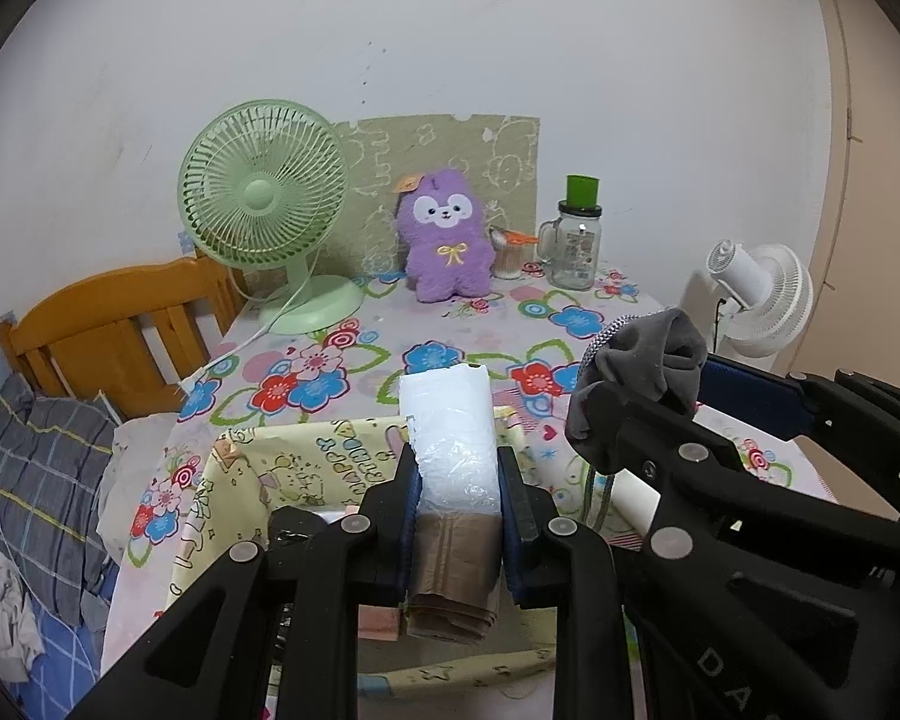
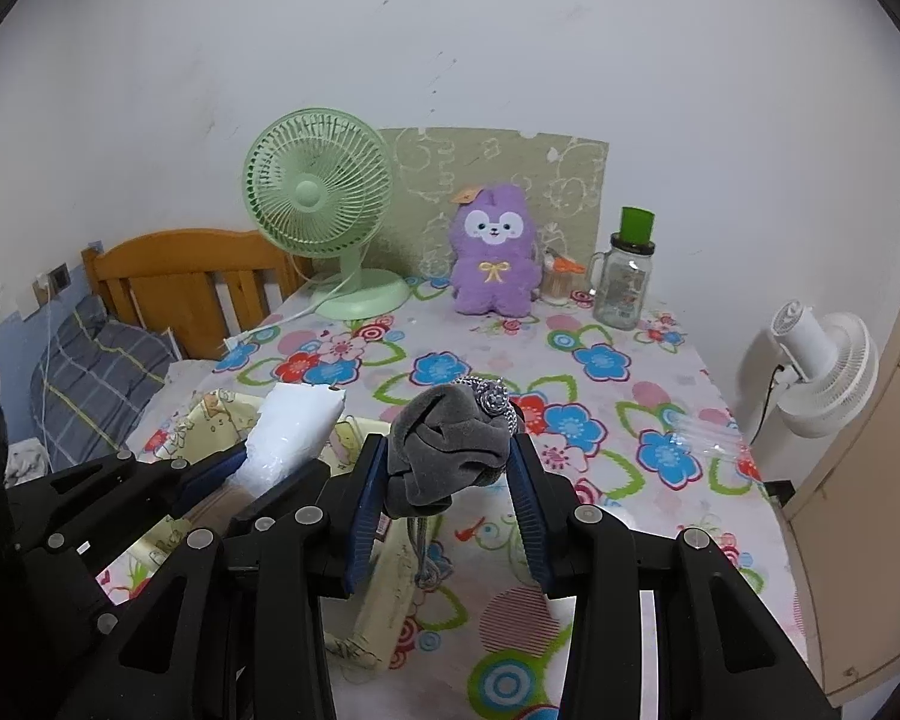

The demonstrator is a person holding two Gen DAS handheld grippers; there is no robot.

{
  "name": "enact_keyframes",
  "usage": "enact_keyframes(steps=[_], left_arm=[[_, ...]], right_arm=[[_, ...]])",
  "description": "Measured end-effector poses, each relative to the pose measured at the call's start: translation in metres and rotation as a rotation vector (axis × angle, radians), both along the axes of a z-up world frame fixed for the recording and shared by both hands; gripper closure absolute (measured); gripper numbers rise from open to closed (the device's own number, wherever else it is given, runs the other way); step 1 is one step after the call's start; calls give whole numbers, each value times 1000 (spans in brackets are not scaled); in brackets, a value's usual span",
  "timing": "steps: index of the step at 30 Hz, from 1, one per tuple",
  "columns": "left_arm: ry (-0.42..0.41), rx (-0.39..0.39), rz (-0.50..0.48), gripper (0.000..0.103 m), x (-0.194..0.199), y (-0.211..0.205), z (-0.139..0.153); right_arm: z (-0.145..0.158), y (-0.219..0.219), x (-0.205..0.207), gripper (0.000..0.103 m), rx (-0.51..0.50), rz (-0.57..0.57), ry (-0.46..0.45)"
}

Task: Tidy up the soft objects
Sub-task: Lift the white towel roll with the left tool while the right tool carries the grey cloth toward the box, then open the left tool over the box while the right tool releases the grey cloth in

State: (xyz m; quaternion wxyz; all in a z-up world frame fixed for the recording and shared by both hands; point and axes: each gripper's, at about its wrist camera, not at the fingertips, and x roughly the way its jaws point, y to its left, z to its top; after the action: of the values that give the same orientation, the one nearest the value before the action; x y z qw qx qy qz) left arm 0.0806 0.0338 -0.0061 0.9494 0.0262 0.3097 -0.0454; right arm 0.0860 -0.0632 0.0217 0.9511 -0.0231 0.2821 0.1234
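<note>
My left gripper is shut on a roll of plastic bags, white at the top and brown lower down, which stands upright between the blue pads. Under it lies a yellow cartoon-print fabric box. My right gripper is shut on a bunched grey cloth pouch with a silver braided cord that also dangles below it. Both grippers hover side by side over the near part of the floral table. In the right wrist view the left gripper and its roll show at the left.
At the table's back stand a green desk fan, a purple plush toy and a glass mug jar with a green lid. A clear plastic wrapper lies at the right edge. A white floor fan stands beyond it. A bed with a wooden headboard adjoins the left.
</note>
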Motion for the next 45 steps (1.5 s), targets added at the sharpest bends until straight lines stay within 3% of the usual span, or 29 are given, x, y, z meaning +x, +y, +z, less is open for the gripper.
enact_keyframes(steps=[19,23,38,43,45], left_arm=[[81,-3,48,79,25,38,-30],[94,3,74,66,28,45,-36],[140,-10,92,37,22,56,-51],[142,-12,84,35,14,54,-51],[143,-12,86,34,11,54,-51]], right_arm=[[-25,43,28,59,-31,55,59],[-31,51,32,59,-34,75,73],[-45,67,32,58,-48,119,116],[-48,65,27,54,-38,136,144],[-48,65,24,47,-48,127,135]])
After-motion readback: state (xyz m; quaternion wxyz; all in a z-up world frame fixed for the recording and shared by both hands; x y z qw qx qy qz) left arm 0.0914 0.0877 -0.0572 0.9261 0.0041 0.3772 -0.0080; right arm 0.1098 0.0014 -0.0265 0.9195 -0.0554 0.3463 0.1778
